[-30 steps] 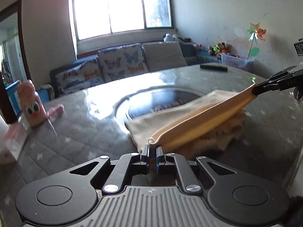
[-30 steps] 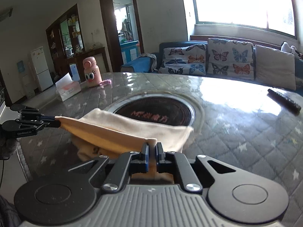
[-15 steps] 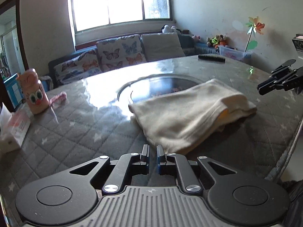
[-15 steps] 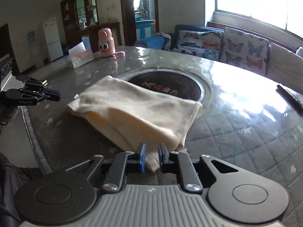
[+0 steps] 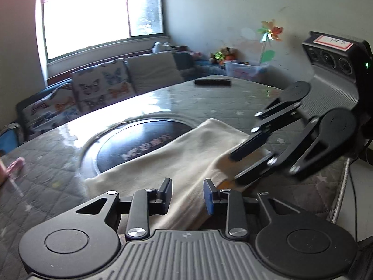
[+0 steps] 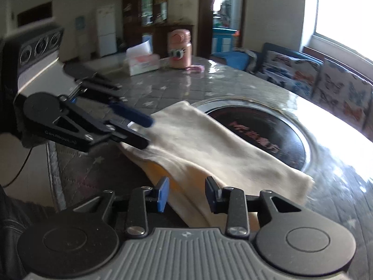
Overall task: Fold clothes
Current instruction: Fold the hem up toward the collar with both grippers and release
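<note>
A cream garment with an orange inner layer lies folded on the grey quilted table, in the left wrist view [image 5: 177,161] and in the right wrist view [image 6: 209,149]. My left gripper [image 5: 187,194] is open, its jaws over the garment's near edge; it also shows at the left of the right wrist view [image 6: 145,131]. My right gripper [image 6: 186,194] is open over the garment's near corner; it also shows in the left wrist view [image 5: 234,166], jaws straddling the garment's right end. Neither holds cloth.
A round dark glass inset [image 5: 139,142] lies under the garment's far edge. A remote [image 5: 212,82] lies at the far side. A pink bottle [image 6: 180,49] and tissue box [image 6: 142,61] stand at the far left. The table edge [image 6: 52,163] is close by.
A second ago both grippers were shut on the garment's ends, holding it stretched. They let go; it lies folded. Both grippers have opened and closed in on the garment's near side.
</note>
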Available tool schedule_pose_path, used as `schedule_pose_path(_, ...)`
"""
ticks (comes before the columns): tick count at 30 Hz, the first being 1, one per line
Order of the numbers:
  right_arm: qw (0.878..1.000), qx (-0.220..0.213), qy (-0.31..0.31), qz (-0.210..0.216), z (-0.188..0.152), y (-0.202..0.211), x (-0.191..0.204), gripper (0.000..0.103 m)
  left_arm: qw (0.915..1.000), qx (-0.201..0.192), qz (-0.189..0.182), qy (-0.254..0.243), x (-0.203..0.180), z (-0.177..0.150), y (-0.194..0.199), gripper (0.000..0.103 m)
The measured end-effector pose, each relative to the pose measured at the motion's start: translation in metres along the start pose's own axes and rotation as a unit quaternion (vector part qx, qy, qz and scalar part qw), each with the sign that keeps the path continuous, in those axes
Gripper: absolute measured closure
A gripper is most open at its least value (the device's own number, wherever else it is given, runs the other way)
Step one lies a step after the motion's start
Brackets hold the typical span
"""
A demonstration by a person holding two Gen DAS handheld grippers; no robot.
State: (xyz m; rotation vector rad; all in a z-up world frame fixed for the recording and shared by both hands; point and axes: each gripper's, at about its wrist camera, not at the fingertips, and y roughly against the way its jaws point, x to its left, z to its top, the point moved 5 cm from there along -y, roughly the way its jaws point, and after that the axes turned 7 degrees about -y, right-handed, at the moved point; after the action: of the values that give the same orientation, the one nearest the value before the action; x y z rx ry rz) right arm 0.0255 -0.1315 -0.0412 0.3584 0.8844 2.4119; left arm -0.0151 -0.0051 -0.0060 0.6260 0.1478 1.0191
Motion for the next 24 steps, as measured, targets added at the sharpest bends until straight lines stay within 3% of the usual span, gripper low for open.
schedule_pose_path(4,1.0,0.007,0.005,-0.007,-0.004,-0.016,0.005,0.074,0.9999,0.005,-0.009,0.014,-0.001,0.0,-0.012,0.071)
schedule_pose_path(6,1.0,0.008,0.006,-0.008,-0.006,-0.019,0.007,0.092,0.9995,0.007,-0.017,0.024,0.001,0.0,-0.015,0.073)
schedule_pose_path(9,1.0,0.006,0.01,-0.021,-0.007,-0.019,0.009,0.1,0.9994,0.016,-0.024,0.016,-0.003,-0.005,-0.017,0.073)
schedule_pose_path(15,0.999,0.028,0.022,0.015,-0.012,-0.002,0.015,0.101,0.9983,0.042,-0.039,0.007,-0.007,-0.02,-0.013,0.073)
schedule_pose_path(18,0.999,0.041,0.022,0.027,-0.016,0.005,0.015,0.099,0.9986,0.035,-0.039,0.003,-0.005,-0.016,-0.004,0.073)
schedule_pose_path(24,0.999,0.029,0.016,-0.013,-0.011,0.017,-0.002,0.089,0.9992,-0.001,-0.04,-0.008,-0.004,0.006,0.004,0.073)
